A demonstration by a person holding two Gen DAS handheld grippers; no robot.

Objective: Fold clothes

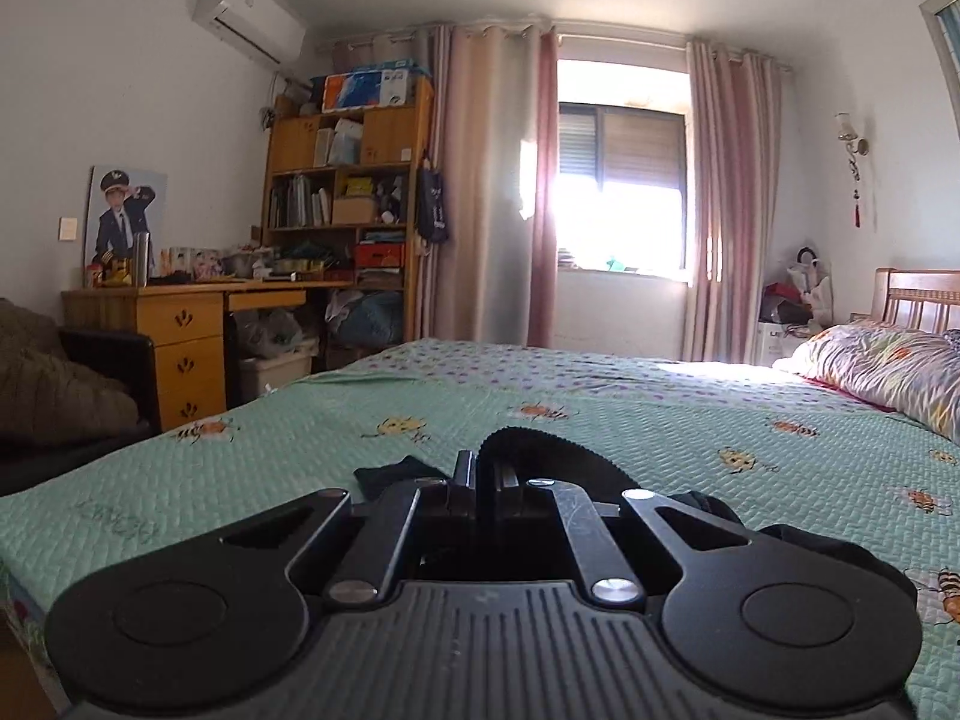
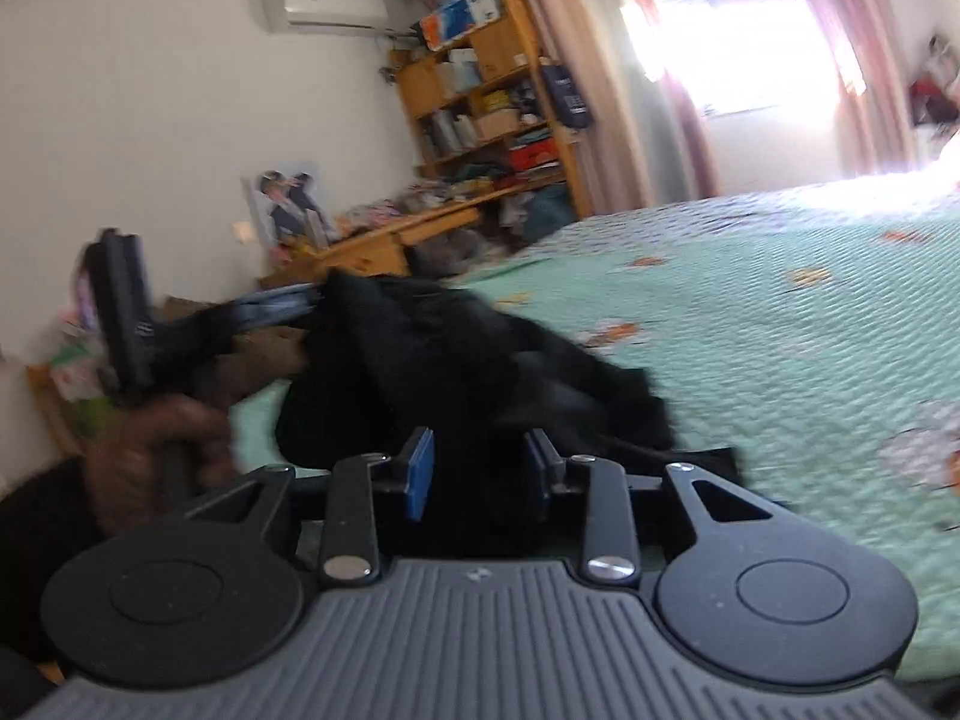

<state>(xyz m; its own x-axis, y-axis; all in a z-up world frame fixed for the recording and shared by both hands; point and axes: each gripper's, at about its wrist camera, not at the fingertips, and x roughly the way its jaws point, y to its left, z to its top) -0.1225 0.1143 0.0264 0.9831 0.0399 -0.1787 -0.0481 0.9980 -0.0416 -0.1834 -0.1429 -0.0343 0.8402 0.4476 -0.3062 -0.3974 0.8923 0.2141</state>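
Item: black garment (image 2: 456, 360), bunched in a heap on the green quilted bed (image 2: 810, 330), centre-left of the right wrist view; at lower centre of the left wrist view a ribbed black band of it loops up.

Left tool (image 1: 480, 480): jaws pressed together, pinching that ribbed band. In the right wrist view it appears at mid-left, held by a hand (image 2: 156, 450), blurred.

Right tool (image 2: 480, 468): jaws partly spread, blue pads (image 2: 420, 474) clear on either side, dark cloth lying between them but not clamped.

Step in hand, as judged: lifting and spreading the garment before folding. To do it well, keep the left pinch firm, take a single edge layer with the right tool, then draw the two apart until the cloth hangs flat.
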